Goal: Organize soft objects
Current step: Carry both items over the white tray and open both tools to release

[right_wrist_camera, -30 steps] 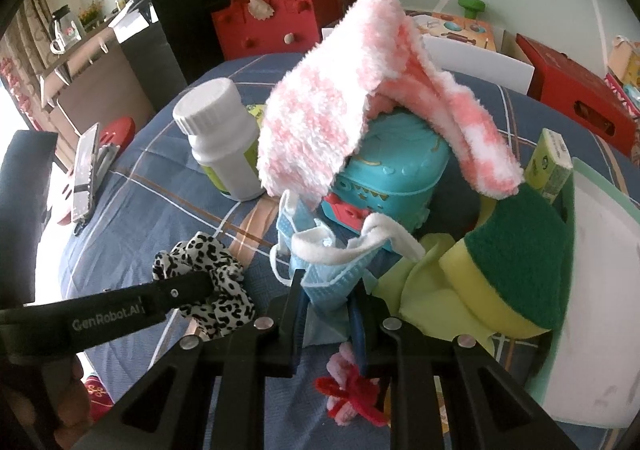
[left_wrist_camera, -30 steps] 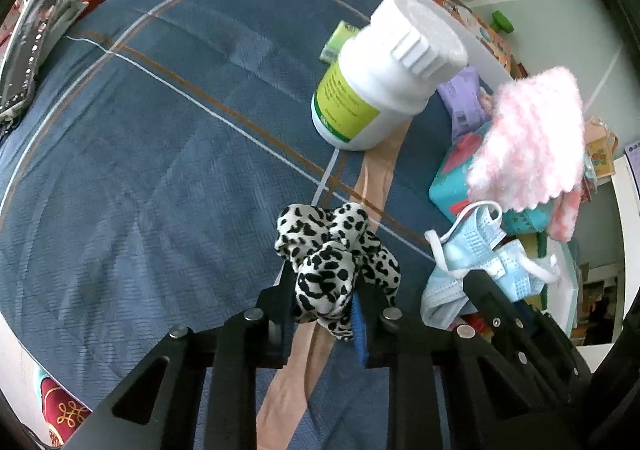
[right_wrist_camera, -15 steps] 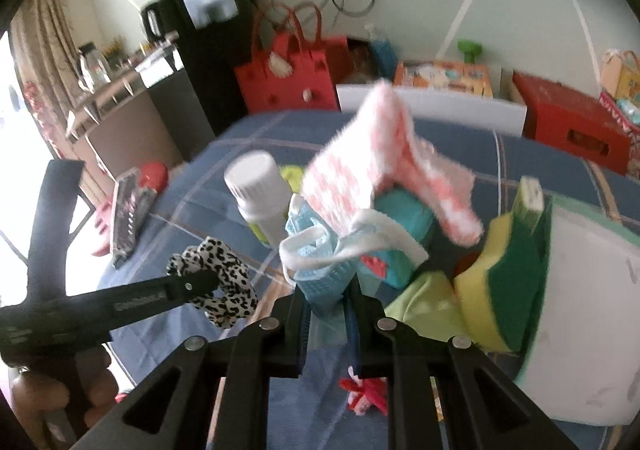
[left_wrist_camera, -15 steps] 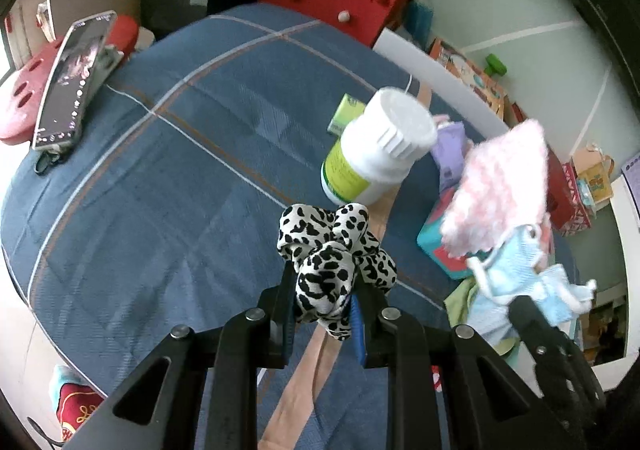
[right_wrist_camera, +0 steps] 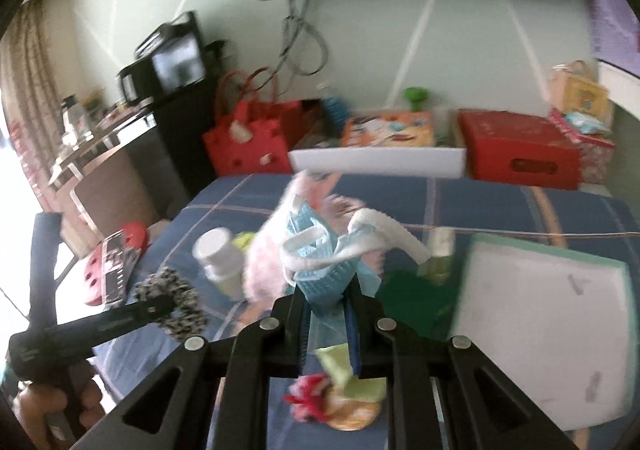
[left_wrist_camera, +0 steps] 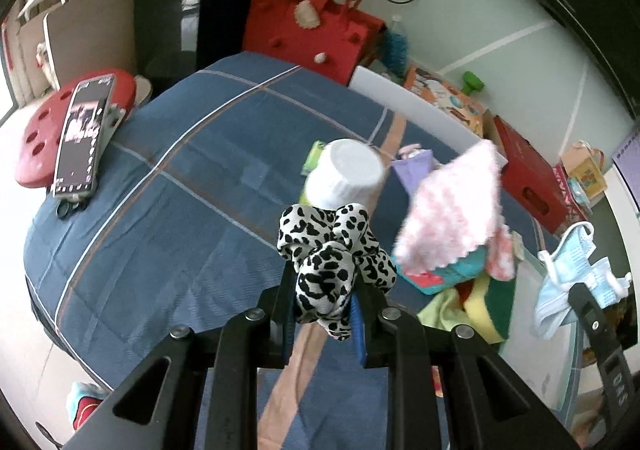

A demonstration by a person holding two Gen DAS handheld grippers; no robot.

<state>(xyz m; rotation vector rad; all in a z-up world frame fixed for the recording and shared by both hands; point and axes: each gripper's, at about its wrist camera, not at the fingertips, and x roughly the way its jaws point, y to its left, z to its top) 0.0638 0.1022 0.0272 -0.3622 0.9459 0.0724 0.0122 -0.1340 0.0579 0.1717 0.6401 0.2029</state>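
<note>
My left gripper (left_wrist_camera: pixel 322 292) is shut on a black-and-white spotted scrunchie (left_wrist_camera: pixel 334 250), held well above the blue plaid cloth (left_wrist_camera: pixel 168 194). My right gripper (right_wrist_camera: pixel 328 300) is shut on a light blue face mask (right_wrist_camera: pixel 324 262) with white ear loops, also lifted; the mask (left_wrist_camera: pixel 568 282) and that gripper show at the right of the left wrist view. In the right wrist view the scrunchie (right_wrist_camera: pixel 172 300) appears at the left, a hand below it. A fluffy pink-and-white sock (left_wrist_camera: pixel 454 216) drapes over a teal toy box (left_wrist_camera: pixel 448 270) below.
A white pill bottle (left_wrist_camera: pixel 346 176) stands mid-cloth. A phone (left_wrist_camera: pixel 82 136) lies on a red stool at the left. A green-and-yellow sponge (left_wrist_camera: pixel 492 306), a yellow-green cloth (right_wrist_camera: pixel 348 370) and a white board (right_wrist_camera: pixel 540 326) lie at the right. A red bag (left_wrist_camera: pixel 312 34) and red box (right_wrist_camera: pixel 516 150) stand behind.
Both grippers have risen with their loads, and the views have tilted up so more of the room shows. The mask has come off the pile by the teal box.
</note>
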